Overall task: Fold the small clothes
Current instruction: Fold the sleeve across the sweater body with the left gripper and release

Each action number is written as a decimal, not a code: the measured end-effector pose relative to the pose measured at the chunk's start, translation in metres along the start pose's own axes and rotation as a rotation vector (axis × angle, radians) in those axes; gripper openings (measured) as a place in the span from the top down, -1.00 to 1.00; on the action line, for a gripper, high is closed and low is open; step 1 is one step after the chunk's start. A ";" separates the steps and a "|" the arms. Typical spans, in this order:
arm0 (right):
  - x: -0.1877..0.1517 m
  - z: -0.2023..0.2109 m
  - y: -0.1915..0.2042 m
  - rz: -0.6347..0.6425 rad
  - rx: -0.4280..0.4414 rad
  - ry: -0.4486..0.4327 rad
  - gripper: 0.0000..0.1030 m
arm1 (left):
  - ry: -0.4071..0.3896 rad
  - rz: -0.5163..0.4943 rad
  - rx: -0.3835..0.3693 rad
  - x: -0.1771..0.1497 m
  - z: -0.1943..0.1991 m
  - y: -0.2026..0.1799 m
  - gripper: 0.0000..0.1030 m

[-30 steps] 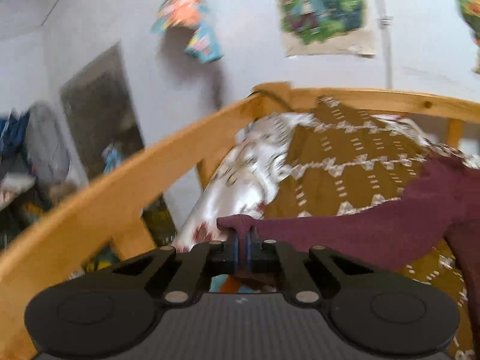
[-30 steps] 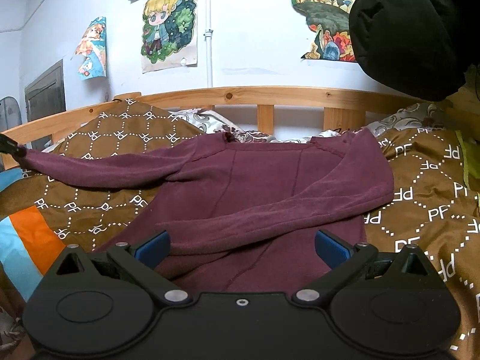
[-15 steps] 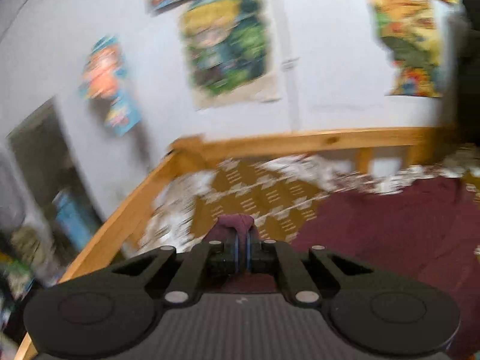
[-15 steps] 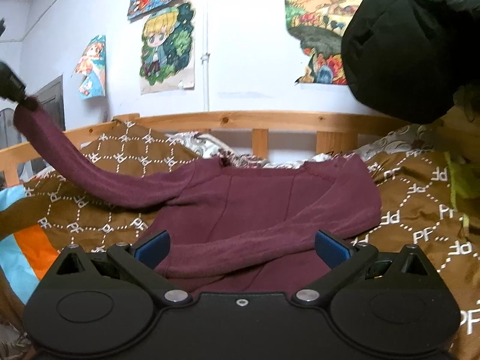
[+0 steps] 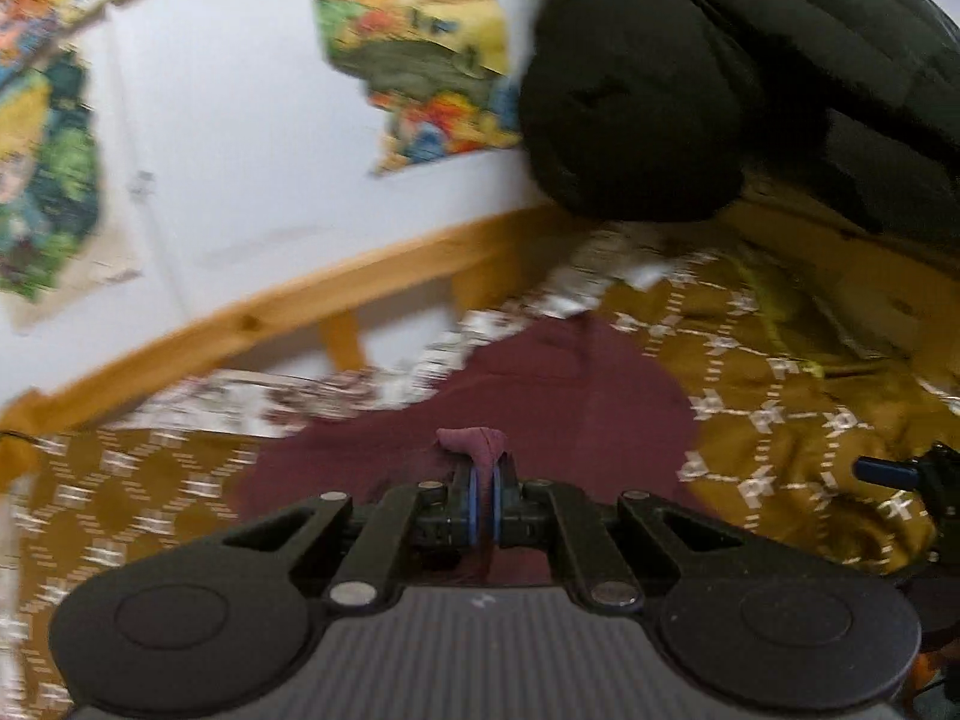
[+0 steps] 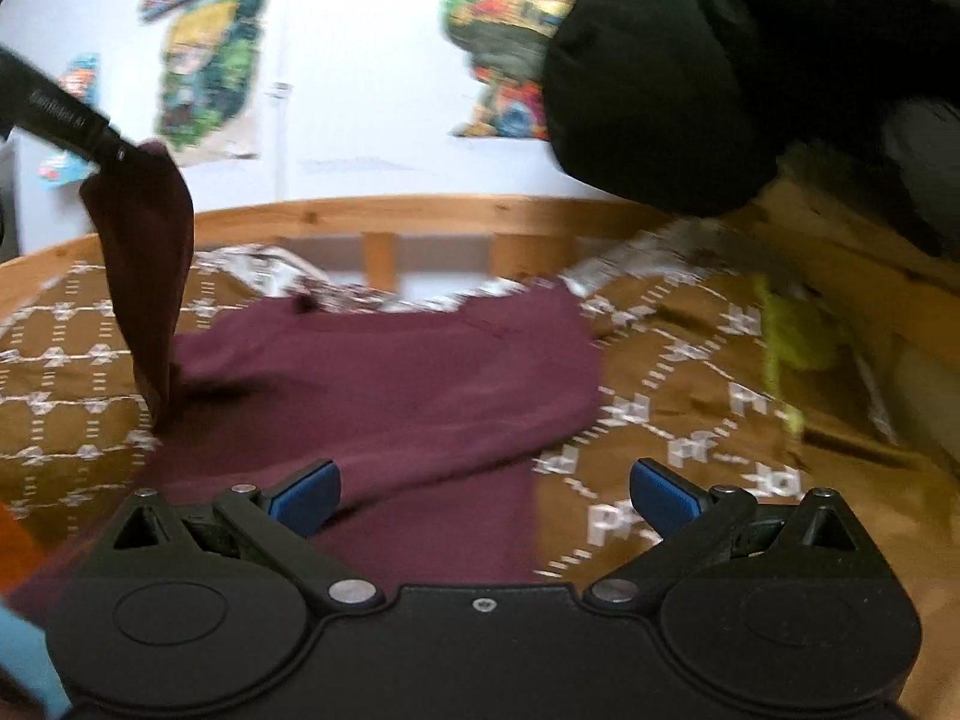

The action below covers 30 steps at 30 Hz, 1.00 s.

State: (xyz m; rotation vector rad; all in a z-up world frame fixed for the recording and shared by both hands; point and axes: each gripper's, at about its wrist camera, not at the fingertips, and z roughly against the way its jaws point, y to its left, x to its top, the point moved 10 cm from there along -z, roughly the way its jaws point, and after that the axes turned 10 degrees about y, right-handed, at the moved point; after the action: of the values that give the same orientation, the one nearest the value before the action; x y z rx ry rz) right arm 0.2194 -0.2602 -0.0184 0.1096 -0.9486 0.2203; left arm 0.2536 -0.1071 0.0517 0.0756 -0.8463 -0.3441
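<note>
A maroon knit sweater (image 6: pixel 384 384) lies spread on a brown bedspread (image 6: pixel 690 408) stitched with a white diamond lattice and repeated "PF" letter marks, the soft fabric flat across the body and rumpled at the near hem. The left gripper (image 5: pixel 483 480) is clamped tight on the cuff of one sleeve (image 6: pixel 147 276), its blue-lined pads pinching a small fold of the cloth; seen from the right wrist camera, that sleeve hangs in a long tapering drape from the black claw down to the shoulder. The right gripper (image 6: pixel 483 489) hovers low over the sweater's hem with its blue ribbed pads spread wide and nothing between them. Behind the bed runs a curved rail of pale varnished wood (image 6: pixel 420 216) with short upright slats. Bright cartoon posters (image 6: pixel 210 66) are taped to the white wall, though blur leaves any lettering on them unreadable. A puffy black quilted jacket (image 6: pixel 690 60) bulges in from the upper right.
</note>
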 end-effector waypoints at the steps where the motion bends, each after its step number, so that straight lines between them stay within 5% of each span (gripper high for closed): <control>1: -0.002 -0.002 -0.009 -0.014 -0.017 0.007 -0.99 | 0.002 0.006 -0.025 -0.003 -0.008 -0.010 0.92; 14: -0.021 -0.028 -0.073 -0.174 -0.105 -0.031 -0.99 | 0.087 0.060 -0.242 -0.066 -0.097 -0.062 0.87; 17: -0.024 -0.033 -0.075 -0.191 -0.107 -0.041 -0.99 | 0.095 0.050 -0.273 -0.077 -0.100 -0.063 0.54; 19: -0.026 -0.036 -0.075 -0.196 -0.102 -0.047 -0.99 | 0.099 0.052 -0.276 -0.081 -0.099 -0.058 0.02; 22: -0.027 -0.039 -0.069 -0.194 -0.080 -0.058 -0.99 | 0.099 0.072 -0.285 -0.086 -0.095 -0.047 -0.38; 28: -0.026 -0.041 -0.048 -0.147 -0.019 -0.078 -0.99 | 0.080 0.143 -0.303 -0.093 -0.077 -0.020 -0.93; 30: -0.027 -0.042 -0.040 -0.133 -0.001 -0.079 -0.99 | 0.075 0.153 -0.336 -0.097 -0.070 -0.016 -0.98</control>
State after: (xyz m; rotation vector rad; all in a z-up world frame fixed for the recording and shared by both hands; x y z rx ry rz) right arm 0.2471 -0.2949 -0.0644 0.1805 -1.0164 0.0934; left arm 0.2423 -0.0957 -0.0676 -0.2858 -0.7054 -0.3327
